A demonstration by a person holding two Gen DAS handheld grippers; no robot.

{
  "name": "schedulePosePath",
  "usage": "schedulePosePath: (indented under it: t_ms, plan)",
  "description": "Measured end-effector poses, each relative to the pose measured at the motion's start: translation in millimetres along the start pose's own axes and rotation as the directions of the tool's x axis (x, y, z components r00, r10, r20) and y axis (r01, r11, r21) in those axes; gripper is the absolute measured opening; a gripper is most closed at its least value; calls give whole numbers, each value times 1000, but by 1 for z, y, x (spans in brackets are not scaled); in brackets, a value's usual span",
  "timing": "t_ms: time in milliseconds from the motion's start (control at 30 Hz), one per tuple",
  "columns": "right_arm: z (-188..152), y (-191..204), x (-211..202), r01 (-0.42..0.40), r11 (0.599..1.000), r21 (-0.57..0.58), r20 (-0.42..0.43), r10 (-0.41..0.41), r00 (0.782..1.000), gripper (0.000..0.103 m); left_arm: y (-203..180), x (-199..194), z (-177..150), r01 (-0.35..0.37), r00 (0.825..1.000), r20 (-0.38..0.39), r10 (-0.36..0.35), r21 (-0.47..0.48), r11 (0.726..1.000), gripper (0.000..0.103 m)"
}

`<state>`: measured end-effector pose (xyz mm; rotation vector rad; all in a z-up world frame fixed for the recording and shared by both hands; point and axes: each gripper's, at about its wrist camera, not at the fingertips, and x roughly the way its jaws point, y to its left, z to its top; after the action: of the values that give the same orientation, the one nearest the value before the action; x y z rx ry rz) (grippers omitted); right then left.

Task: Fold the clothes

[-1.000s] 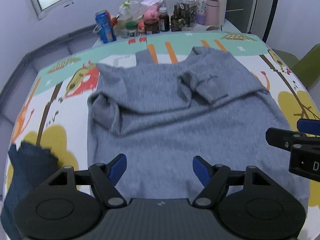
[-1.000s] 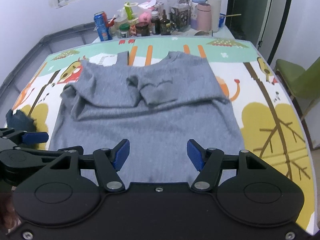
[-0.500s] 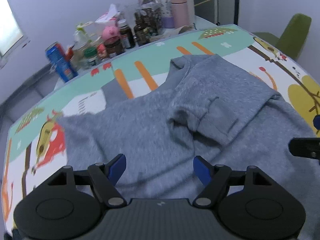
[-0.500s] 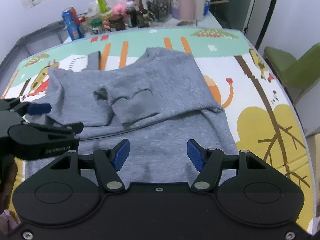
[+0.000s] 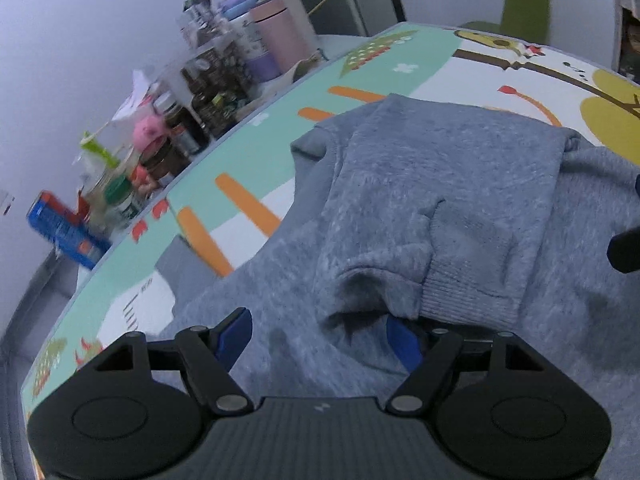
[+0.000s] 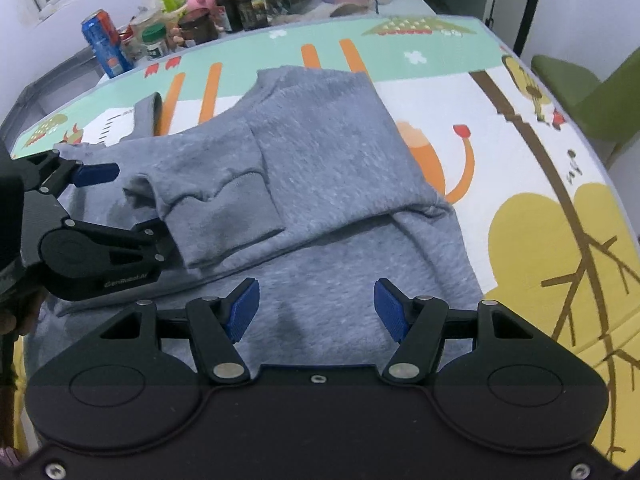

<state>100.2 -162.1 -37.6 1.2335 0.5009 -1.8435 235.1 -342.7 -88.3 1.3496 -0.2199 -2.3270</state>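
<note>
A grey sweater (image 6: 320, 168) lies spread on the patterned play mat (image 6: 520, 160), with one sleeve folded across its chest. The sleeve's ribbed cuff (image 6: 228, 216) points to the left. My left gripper (image 6: 140, 204) is open at that cuff, one blue finger above the sleeve end and the other tucked under the cuff edge. In the left wrist view the cuff (image 5: 468, 292) overlaps the right pad, and the left gripper (image 5: 320, 336) has sweater fabric between its jaws without pressing on it. My right gripper (image 6: 316, 304) hangs open just over the sweater's body, below the folded sleeve.
Bottles, jars and a blue can (image 6: 102, 42) crowd the far edge of the table. A pink flask (image 5: 276, 36) stands among them. A green chair (image 6: 592, 96) is off the right side. A small grey cloth piece (image 6: 148, 116) lies near the sweater's neck.
Both grippers have come forward and down over the sweater. The left one has rolled and reached the folded sleeve's cuff. Both stay as wide as before.
</note>
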Motion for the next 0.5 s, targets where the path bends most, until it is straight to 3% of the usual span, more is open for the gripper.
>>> schedulePosePath:
  t_ms: [333, 500]
  plan:
    - [2, -2, 18, -5, 1000, 23, -17, 6, 1000, 62, 9, 14, 18, 187, 981, 68, -180, -119, 975, 76]
    - [5, -6, 22, 7, 999, 34, -13, -6, 1000, 62, -2, 21, 32, 211, 976, 75, -202, -132, 969, 77]
